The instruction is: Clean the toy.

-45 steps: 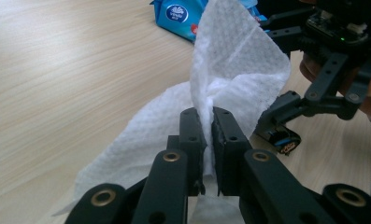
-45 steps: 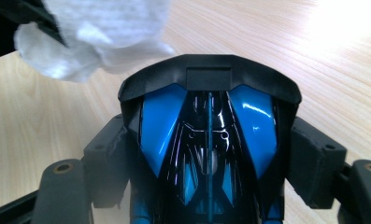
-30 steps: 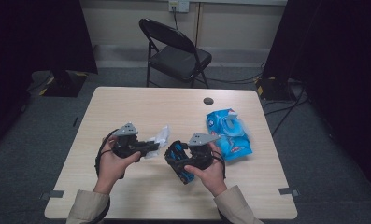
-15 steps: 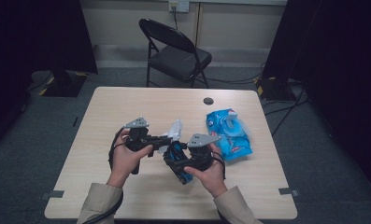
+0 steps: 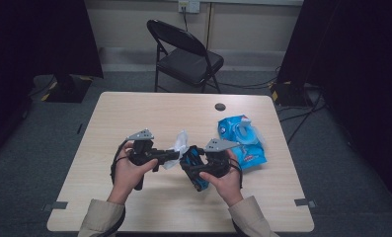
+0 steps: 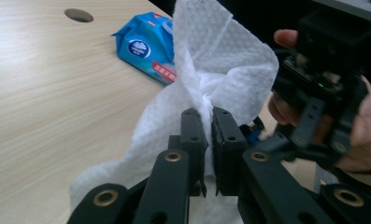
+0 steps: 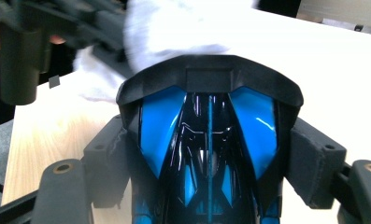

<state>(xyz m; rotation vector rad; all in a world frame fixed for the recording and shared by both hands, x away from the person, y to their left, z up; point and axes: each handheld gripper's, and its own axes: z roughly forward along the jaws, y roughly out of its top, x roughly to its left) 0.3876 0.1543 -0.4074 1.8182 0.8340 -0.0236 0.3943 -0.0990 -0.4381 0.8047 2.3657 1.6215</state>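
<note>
High view: over the near middle of the table (image 5: 134, 118), the left gripper (image 5: 171, 156) is clamped on a white wet wipe (image 5: 179, 145), while the right gripper (image 5: 192, 163) holds a black-and-blue toy car (image 5: 196, 170) across its body, just right of the wipe. In the left gripper view, the jaws stand closed on a bunched fold of the wipe (image 6: 211, 70); in the right gripper view, the pads press the car's (image 7: 209, 140) sides. A blue wipes packet (image 5: 243, 140) lies far right. The step appears to be wiping the car; it is best done with the car held steady, the loose cloth drawn along its glossy surface, and the jaws kept off the paint.
</note>
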